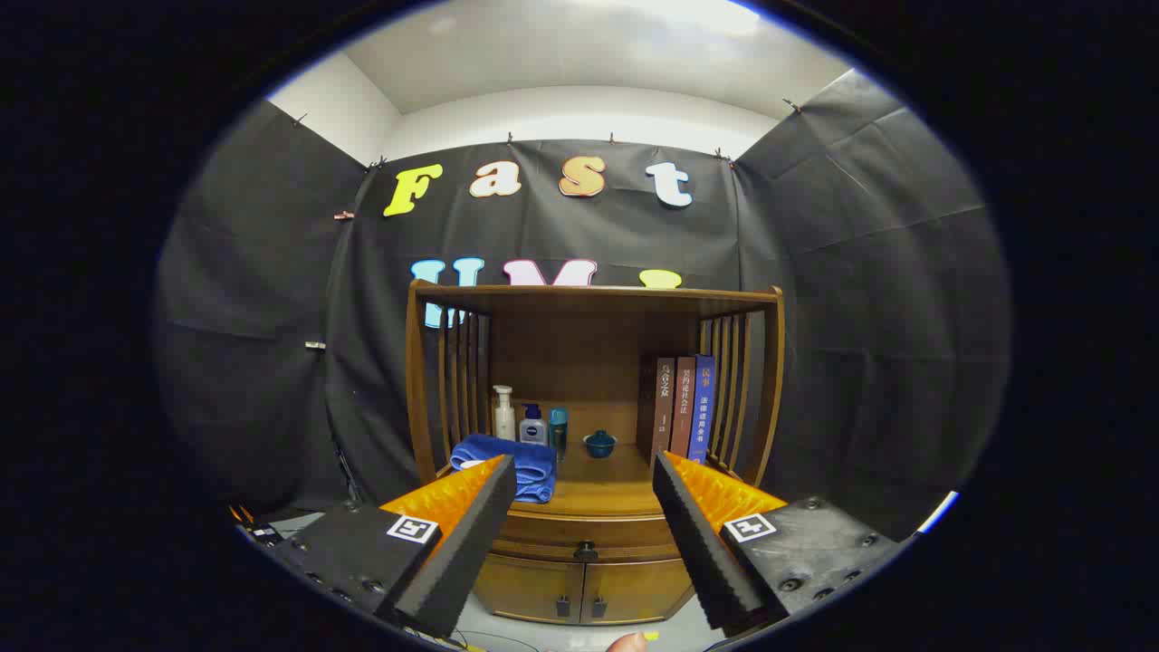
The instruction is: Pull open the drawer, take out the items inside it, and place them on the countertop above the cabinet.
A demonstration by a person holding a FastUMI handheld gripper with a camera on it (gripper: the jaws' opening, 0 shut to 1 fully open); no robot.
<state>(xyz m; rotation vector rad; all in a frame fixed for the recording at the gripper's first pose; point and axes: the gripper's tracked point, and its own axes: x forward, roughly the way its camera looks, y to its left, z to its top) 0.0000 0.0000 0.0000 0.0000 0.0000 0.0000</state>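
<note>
The gripper (pixel 581 503) is spread wide, holding nothing, its two fingers (pixel 471 534) framing the closed drawer (pixel 584 539) and its one knob (pixel 586 550). The countertop (pixel 605 493) holds one folded blue towel (pixel 516 466), three bottles (pixel 531 423), one small bowl (pixel 599 444) and three upright books (pixel 684 407).

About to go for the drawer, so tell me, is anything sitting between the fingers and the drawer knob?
Nothing visible does. The hand-held gripper is open, its fingers spread, and the dark drawer knob shows in the open gap ahead of them. The folded blue towel lies higher up on the countertop, off the straight path.
</note>
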